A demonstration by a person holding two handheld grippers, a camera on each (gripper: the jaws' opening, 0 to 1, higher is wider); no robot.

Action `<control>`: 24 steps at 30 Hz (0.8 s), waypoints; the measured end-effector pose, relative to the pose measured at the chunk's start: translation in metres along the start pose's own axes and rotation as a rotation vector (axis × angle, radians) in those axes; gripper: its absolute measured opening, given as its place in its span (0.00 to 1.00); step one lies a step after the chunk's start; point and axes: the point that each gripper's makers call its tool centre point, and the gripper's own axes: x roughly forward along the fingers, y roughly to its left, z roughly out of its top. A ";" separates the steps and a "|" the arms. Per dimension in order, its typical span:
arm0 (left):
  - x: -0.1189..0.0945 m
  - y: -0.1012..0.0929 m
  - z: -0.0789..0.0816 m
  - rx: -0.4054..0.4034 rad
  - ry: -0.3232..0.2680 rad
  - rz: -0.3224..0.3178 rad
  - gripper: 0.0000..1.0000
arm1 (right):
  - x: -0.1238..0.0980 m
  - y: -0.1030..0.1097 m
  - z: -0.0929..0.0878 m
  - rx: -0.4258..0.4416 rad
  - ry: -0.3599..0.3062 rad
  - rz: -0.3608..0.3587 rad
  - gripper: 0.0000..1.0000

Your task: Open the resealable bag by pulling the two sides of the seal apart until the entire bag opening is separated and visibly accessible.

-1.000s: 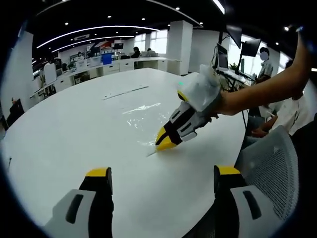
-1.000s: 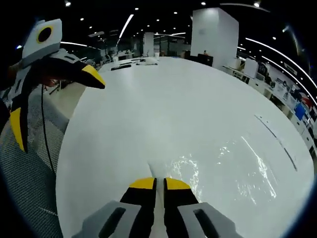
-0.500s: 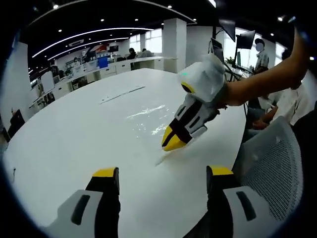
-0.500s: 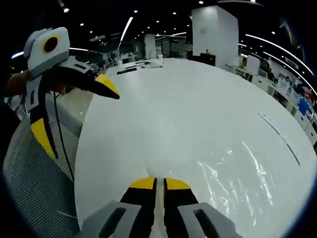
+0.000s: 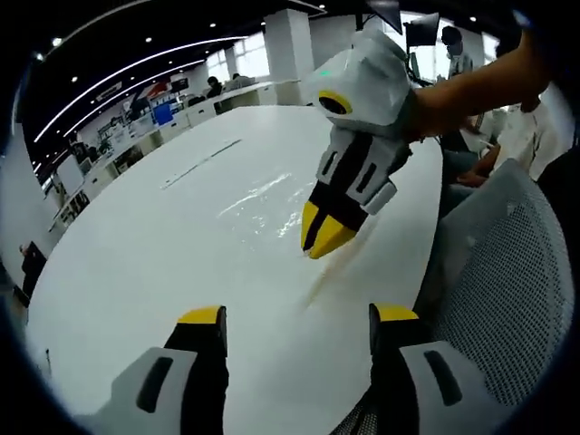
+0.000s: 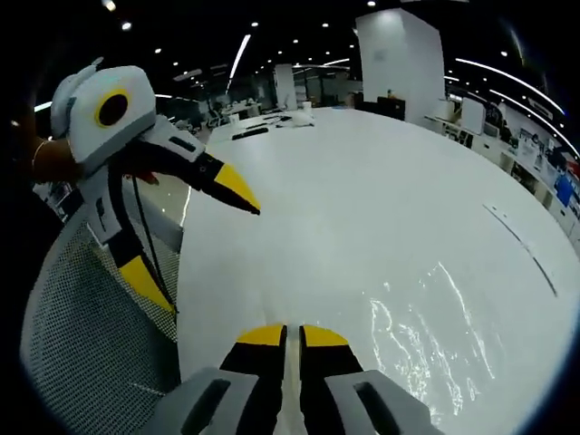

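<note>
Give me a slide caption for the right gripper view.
Right gripper pinching clear bag on white table; left gripper open nearby.

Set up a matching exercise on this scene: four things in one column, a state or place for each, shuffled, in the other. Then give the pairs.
Things:
1. left gripper
2. right gripper
3. clear bag
4. mesh chair

States or places:
A. jaws pressed together on a corner of the bag
B. lying flat and shiny on the white table
C. jaws wide apart, holding nothing
D. at the table's edge, beside the grippers

Pairs: 1-C, 2-A, 3-B, 4-D
</note>
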 end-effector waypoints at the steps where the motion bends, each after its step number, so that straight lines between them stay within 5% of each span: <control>1: 0.001 -0.002 0.001 -0.004 -0.004 -0.008 0.60 | -0.001 0.003 -0.001 -0.002 0.003 0.007 0.01; 9: 0.009 -0.017 0.008 0.085 0.000 -0.069 0.50 | -0.008 0.028 -0.007 -0.035 0.023 0.061 0.01; 18: 0.014 -0.039 0.005 0.322 0.069 -0.139 0.43 | -0.010 0.052 -0.011 -0.048 0.037 0.104 0.01; 20: 0.014 -0.054 0.006 0.359 0.064 -0.216 0.43 | -0.009 0.058 -0.012 -0.058 0.045 0.118 0.01; 24: 0.015 -0.059 0.007 0.401 0.067 -0.209 0.40 | -0.009 0.067 -0.014 -0.075 0.059 0.140 0.00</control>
